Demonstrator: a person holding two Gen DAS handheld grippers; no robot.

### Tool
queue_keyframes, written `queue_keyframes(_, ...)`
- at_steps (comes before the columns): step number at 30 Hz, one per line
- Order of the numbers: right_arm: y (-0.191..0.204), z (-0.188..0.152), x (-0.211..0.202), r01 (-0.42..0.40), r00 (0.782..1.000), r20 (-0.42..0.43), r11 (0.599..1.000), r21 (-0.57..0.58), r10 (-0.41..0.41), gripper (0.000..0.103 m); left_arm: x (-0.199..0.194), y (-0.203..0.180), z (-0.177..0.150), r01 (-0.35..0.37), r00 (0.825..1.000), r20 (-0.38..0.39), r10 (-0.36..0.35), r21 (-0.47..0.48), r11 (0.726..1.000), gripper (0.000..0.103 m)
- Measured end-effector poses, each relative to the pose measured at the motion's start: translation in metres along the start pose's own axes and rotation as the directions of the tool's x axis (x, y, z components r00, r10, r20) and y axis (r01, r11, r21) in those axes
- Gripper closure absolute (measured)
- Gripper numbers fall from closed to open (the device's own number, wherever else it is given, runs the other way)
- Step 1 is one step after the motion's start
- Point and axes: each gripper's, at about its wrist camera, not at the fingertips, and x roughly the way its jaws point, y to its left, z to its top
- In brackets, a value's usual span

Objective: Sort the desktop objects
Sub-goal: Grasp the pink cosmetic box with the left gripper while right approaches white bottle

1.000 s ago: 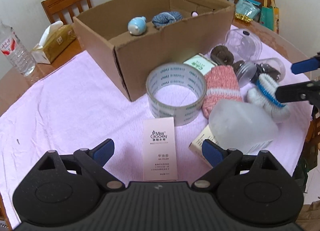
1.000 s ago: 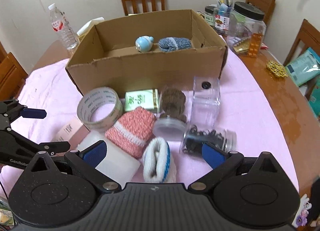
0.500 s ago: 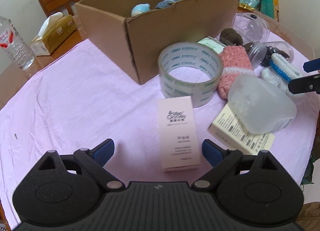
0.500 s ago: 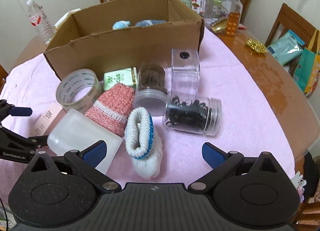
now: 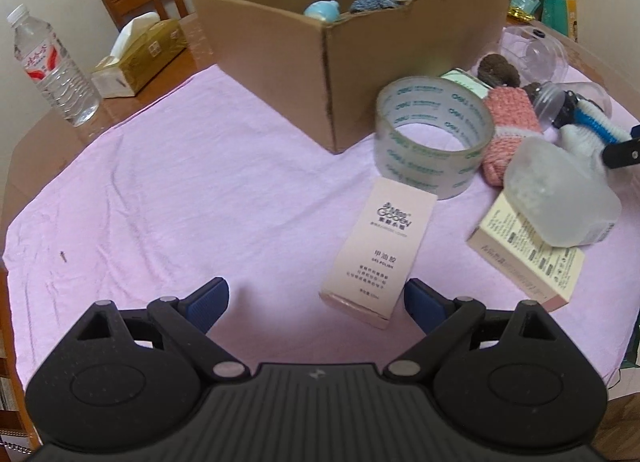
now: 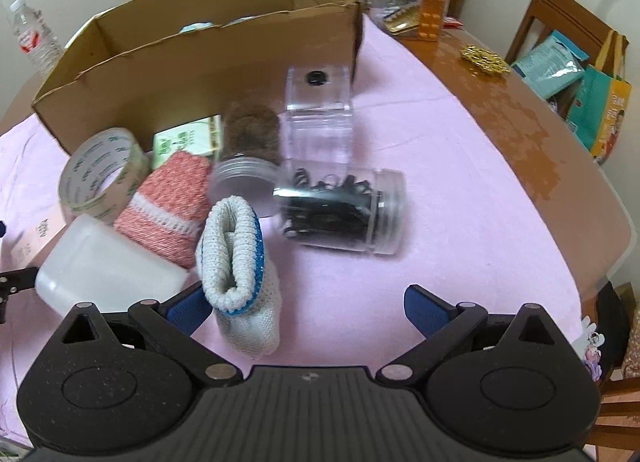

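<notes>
Now closer: left hand-held gripper (image 5: 316, 296), open, at pink box (image 5: 380, 250).

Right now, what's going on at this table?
A person with a claw in each hand is sorting clutter into a cardboard box. Both claws are open and empty. The left claw is low over the pink cloth, next to a pink carton lying flat. The right claw is near a white and blue sock. Tape, jars and a pink sock remain outside the box.
</notes>
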Motion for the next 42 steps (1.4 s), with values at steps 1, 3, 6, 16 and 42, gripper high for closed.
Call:
queue_keyframes(1,-0.002,0.0,-0.001,0.003,1.0,0.0,1.0,0.004,-0.003,0.0,0.0,0.002,0.0,-0.007,1.0,-0.002,0.007,-0.002,1.0,0.009)
queue_keyframes(3,-0.006,0.001,-0.001,0.008,1.0,0.002,1.0,0.008,-0.008,0.0,0.001,0.007,0.001,-0.023,1.0,-0.004,0.023,-0.006,1.0,0.009)
queue_keyframes(6,-0.008,0.002,-0.002,0.018,1.0,0.003,1.0,0.008,-0.018,0.0,0.002,0.017,0.003,-0.061,0.998,-0.005,0.061,-0.034,0.998,0.009)
queue_keyframes(16,-0.007,0.001,-0.007,-0.021,1.0,0.023,0.999,-0.027,0.022,0.0,-0.003,-0.004,0.004,0.027,1.0,0.001,-0.028,-0.176,0.984,0.009)
queue_keyframes(42,0.007,-0.03,0.009,-0.174,0.983,-0.075,0.98,-0.097,0.167,0.0,0.021,-0.016,0.012,-0.032,0.999,0.027,0.045,-0.38,0.924,0.01)
